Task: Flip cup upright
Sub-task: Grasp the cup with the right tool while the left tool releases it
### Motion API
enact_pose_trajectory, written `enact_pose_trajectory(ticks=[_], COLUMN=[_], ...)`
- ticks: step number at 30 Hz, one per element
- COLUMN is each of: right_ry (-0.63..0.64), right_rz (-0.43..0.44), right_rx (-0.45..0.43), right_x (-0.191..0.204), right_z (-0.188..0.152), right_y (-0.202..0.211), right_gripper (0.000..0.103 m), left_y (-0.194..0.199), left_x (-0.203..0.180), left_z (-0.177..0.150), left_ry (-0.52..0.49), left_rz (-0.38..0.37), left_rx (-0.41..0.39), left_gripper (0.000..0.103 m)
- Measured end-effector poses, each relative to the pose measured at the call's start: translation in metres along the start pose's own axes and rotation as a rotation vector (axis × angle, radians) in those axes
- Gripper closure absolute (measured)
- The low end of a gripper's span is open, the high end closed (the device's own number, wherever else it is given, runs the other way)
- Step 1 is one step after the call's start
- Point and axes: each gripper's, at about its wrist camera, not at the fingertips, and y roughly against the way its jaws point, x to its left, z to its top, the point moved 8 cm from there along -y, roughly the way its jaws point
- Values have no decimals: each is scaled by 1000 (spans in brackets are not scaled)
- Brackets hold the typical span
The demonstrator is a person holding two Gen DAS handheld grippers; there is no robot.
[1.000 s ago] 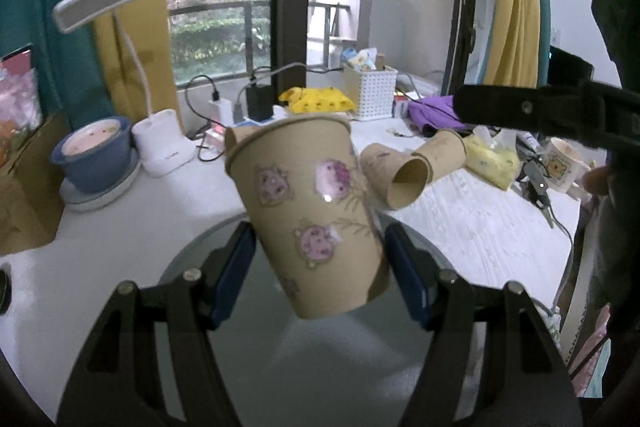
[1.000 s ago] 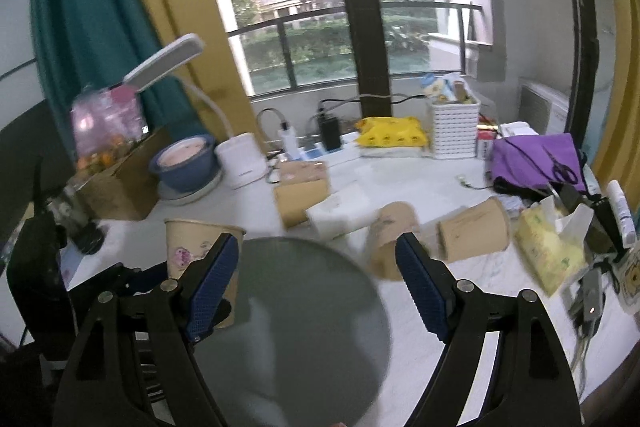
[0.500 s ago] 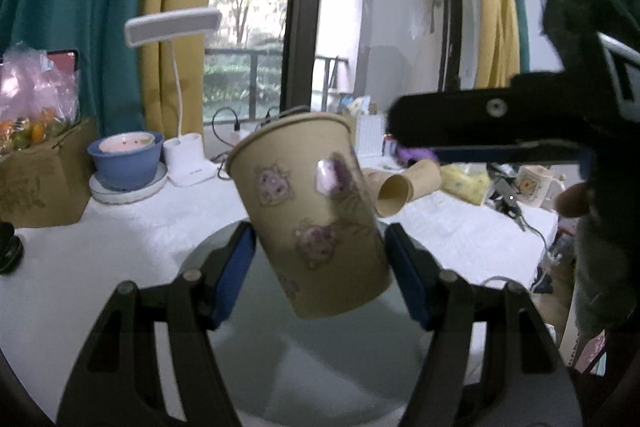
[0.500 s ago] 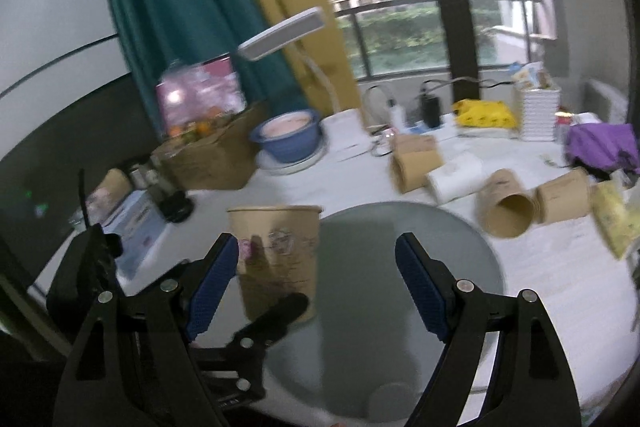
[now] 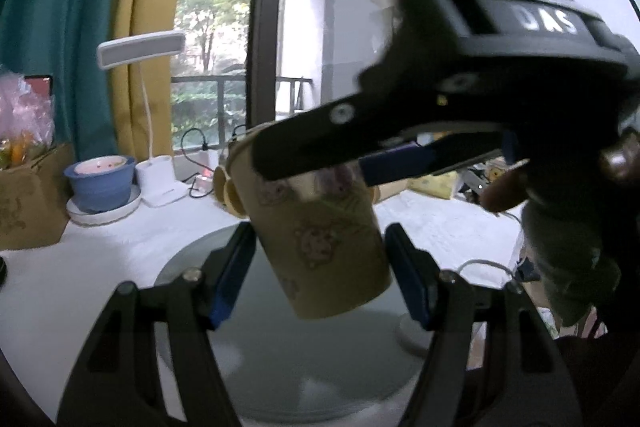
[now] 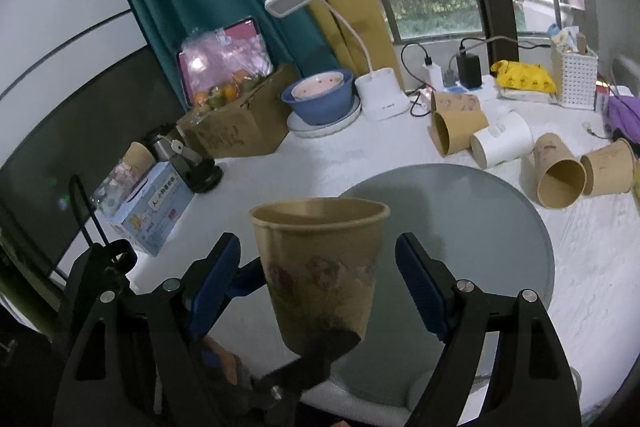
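Observation:
A tan paper cup (image 5: 324, 247) with pink cartoon prints is held mouth up, slightly tilted, above the round grey glass plate (image 5: 280, 355). My left gripper (image 5: 320, 271) is shut on the cup's lower body. In the right wrist view the same cup (image 6: 320, 267) sits between the blue pads of my right gripper (image 6: 320, 283), which is open with gaps on both sides. The right gripper's black body (image 5: 460, 99) crosses over the cup's rim in the left wrist view.
Several paper cups (image 6: 560, 179) lie on their sides on the white table (image 6: 280, 171) behind the plate. A blue bowl (image 6: 320, 99), white desk lamp (image 6: 376, 95), cardboard box (image 6: 236, 123), tissue box (image 6: 152, 207) and white basket (image 6: 574, 75) stand around the back.
My right gripper has swung left and closed in until its open fingers straddle the cup. My left gripper kept its hold and the cup stayed mouth up above the plate.

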Motion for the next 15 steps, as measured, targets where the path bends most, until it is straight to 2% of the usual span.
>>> enact_pose_trajectory(ticks=[5, 15], right_ry=[-9, -46], right_rz=[6, 21], right_rx=[16, 30], right_x=[-3, -14], right_z=[-4, -6], right_y=[-2, -5], right_gripper=[20, 29], left_y=[0, 3], left_x=[-7, -12], left_z=[0, 2], left_ry=[-18, -68], left_rz=[-12, 6], left_rx=[-1, -24], left_gripper=[35, 35])
